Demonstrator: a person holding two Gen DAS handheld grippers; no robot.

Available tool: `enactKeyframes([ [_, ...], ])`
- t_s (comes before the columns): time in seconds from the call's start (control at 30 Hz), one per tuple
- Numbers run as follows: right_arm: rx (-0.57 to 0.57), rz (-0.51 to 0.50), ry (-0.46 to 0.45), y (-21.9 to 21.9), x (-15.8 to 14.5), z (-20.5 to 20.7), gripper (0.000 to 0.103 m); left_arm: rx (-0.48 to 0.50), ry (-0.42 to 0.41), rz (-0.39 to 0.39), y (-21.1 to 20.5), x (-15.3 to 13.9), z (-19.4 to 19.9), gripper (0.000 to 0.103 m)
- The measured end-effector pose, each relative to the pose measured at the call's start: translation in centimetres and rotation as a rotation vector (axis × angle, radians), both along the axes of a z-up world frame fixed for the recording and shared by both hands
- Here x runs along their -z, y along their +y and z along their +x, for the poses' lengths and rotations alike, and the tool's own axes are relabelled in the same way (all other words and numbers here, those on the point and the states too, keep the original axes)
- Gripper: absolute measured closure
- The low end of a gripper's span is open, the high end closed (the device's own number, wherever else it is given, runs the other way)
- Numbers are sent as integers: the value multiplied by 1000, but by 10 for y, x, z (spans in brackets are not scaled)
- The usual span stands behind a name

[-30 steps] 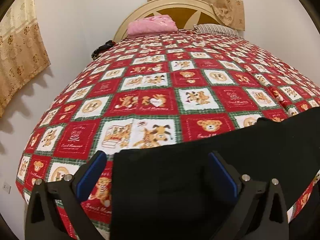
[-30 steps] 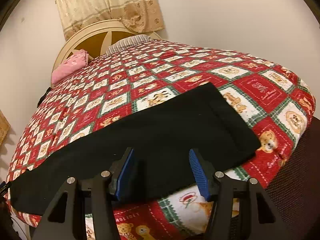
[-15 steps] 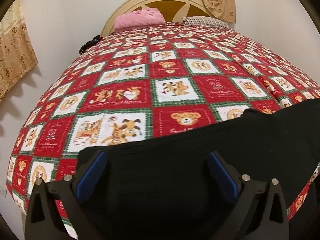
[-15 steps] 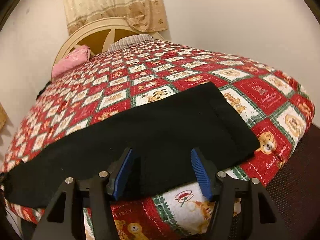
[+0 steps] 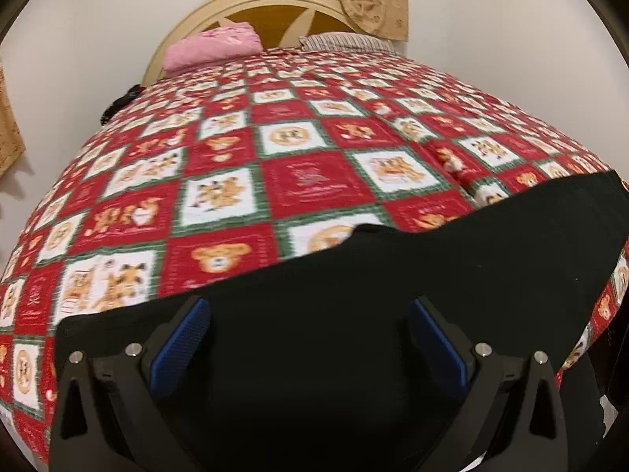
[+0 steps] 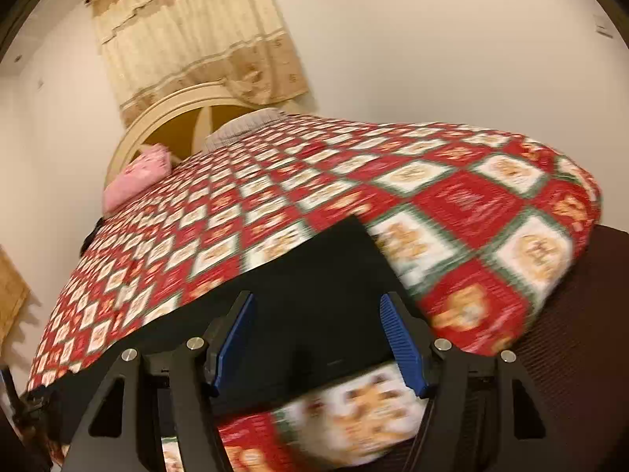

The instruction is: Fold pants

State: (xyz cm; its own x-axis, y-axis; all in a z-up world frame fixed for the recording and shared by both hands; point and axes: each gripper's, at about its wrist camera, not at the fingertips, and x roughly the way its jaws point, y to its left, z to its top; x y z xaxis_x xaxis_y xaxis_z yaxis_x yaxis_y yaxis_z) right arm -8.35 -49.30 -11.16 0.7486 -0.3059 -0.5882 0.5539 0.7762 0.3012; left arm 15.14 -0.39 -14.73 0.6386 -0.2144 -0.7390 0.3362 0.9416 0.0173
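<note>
Both grippers hang over the near edge of the bed, each seen only by its own camera. Left gripper stands wide, its blue pads well apart above the pants, pressing on nothing. Right gripper is narrower but its jaws are opening; the black cloth lies below and between its pads, and they do not press on it.

The left view shows the pants' long run: a flat black band along the near edge of the quilt, stretching off to the right, with one small bump in its far edge. The right view shows what the left does not: the pants' squared end, lying short of the bed's right corner, and a dark mesh surface beside that corner. It is blurred.

The pants look smooth, with no pattern, spread flat on the red and white bear quilt. At the head of the bed lie a pink pillow and a striped pillow against the headboard, under a beige curtain.
</note>
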Motion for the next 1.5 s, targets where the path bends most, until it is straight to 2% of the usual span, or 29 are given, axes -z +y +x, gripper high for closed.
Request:
enactKeyframes([
  [0.17,52,72,-15,-37,2,-14,36,-1,20,-25,-7,4,-1,0],
  [0.27,28,159,-13,-51,11,-10,36,5,29,-21,-11,5,-3,0],
  [0.4,-11,203,-2,-56,22,1,37,13,28,-18,-15,2,-6,0],
  [0.43,-28,214,10,-55,25,5,41,14,27,-16,-15,1,-7,0],
  [0.53,-24,191,34,-49,27,10,45,14,28,-22,-16,0,-8,0],
  [0.63,-21,208,33,-49,29,5,62,17,43,-28,-19,3,-7,0],
  [0.7,-33,210,39,-47,30,2,69,21,50,-33,-21,4,-7,0],
  [0.8,-68,204,44,-42,30,2,70,33,54,-43,-25,4,-8,0],
  [0.87,-80,198,63,-39,31,7,81,40,56,-47,-27,3,-9,0],
  [1.0,-62,217,47,-42,29,10,87,47,50,-68,-27,-4,-12,0],
  [1.1,-58,170,19,-33,12,11,89,55,44,-84,-24,-10,-15,0],
  [1.2,-103,80,-1,-9,-16,19,89,59,41,-103,-21,-13,-17,0],
  [1.33,-225,-45,-43,45,-57,41,89,70,49,-164,-16,-15,-20,0],
  [1.5,-426,-156,-69,124,-85,73,89,146,61,-277,-16,-19,-27,0],
])
